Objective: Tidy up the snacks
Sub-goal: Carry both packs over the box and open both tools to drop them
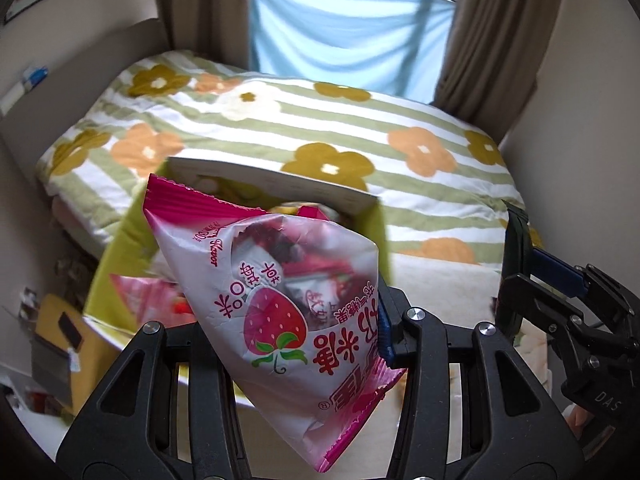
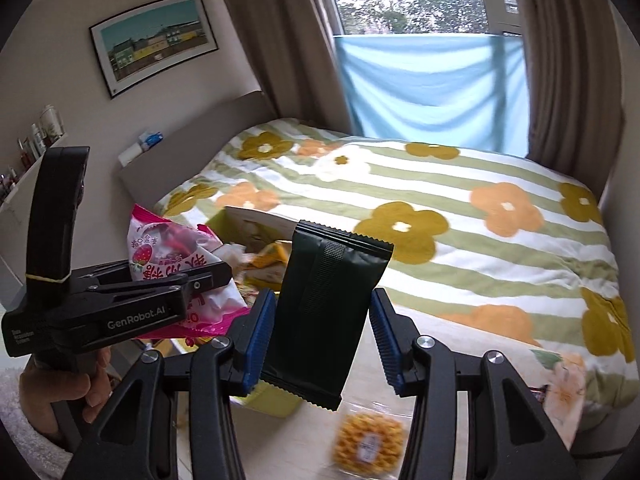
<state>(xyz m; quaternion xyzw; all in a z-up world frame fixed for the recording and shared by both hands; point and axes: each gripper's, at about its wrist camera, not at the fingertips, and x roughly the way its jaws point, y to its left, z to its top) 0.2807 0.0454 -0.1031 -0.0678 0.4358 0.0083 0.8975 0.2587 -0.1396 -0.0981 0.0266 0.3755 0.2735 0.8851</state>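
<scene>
My left gripper [image 1: 304,340] is shut on a pink and white strawberry snack bag [image 1: 276,300], held up above an open green box [image 1: 120,256] with several snack packets inside. The bag hides the left finger. My right gripper [image 2: 320,332] is shut on a dark green packet [image 2: 324,312] that stands upright between its blue pads [image 2: 260,332]. In the right wrist view the left gripper [image 2: 208,276] and its pink bag [image 2: 168,256] are at the left, held by a hand [image 2: 60,392], over the green box [image 2: 224,220]. The right gripper [image 1: 520,280] shows at the right edge of the left wrist view.
A yellow snack in a clear wrapper [image 2: 368,440] lies on the pale table [image 2: 440,360] below the right gripper. Behind is a bed with a flowered striped blanket [image 2: 460,208], a window with a blue cloth [image 2: 432,88], and a shelf with bottles [image 2: 40,132] at the left.
</scene>
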